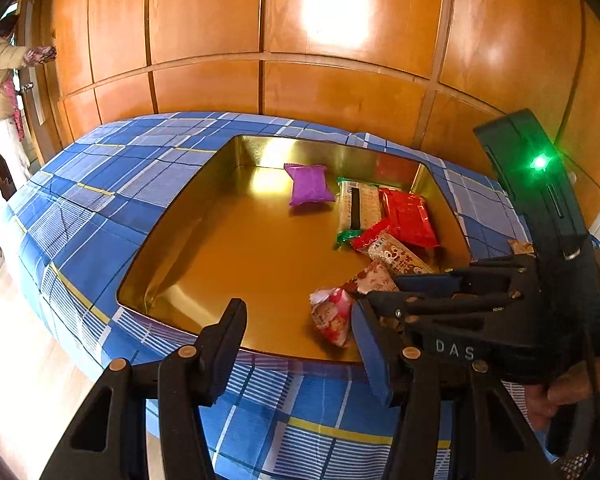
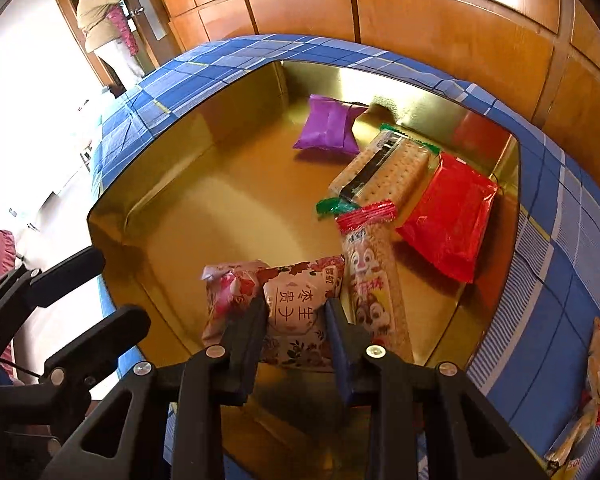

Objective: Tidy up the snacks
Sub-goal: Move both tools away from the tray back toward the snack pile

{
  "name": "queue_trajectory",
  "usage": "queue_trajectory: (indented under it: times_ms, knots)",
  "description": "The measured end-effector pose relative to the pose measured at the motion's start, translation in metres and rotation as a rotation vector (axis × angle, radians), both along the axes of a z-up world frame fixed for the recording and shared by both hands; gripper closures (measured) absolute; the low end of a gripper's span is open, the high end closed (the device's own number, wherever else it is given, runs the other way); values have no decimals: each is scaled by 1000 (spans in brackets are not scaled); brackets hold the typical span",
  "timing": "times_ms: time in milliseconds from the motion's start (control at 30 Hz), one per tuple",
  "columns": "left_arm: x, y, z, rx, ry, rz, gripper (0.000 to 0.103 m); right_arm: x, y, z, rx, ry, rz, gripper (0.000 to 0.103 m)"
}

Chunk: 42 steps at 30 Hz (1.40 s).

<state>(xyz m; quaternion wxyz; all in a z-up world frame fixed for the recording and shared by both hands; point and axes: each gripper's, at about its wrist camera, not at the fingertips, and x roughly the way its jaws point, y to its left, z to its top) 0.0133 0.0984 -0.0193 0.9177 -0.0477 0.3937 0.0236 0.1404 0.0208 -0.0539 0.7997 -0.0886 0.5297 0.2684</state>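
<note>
Over the near edge of the gold tin (image 2: 148, 184) on the checked cloth, the right gripper (image 2: 296, 312) is clamped on a floral snack packet (image 2: 300, 300), evidently to lay it beside the others gathered at the right, while the left gripper (image 1: 300, 336) waits with jaws apart, holding nothing.

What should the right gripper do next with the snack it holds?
Probably open and let go. The right gripper is shut on the floral snack pack, already low inside the gold tin beside the pink packet and squirrel bar. The left gripper waits open.
</note>
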Motion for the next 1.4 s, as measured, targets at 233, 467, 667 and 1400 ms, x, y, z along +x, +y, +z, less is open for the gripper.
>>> queue_trajectory:
  times_ms: [233,467,667,1400]
  knots:
    - [0,-1,0,5,2,0,47,-7,-6,4,8,-9,-11,72]
    - [1,-2,-2,7,6,-2,47,-12,-13,7,-10,-53,-43,77]
    - [1,-2,-2,9,7,-4,47,-13,-12,8,-8,-78,-36,79]
    - [3,-23,0,28,7,-69,47,-41,-104,48,50,-133,-163,77]
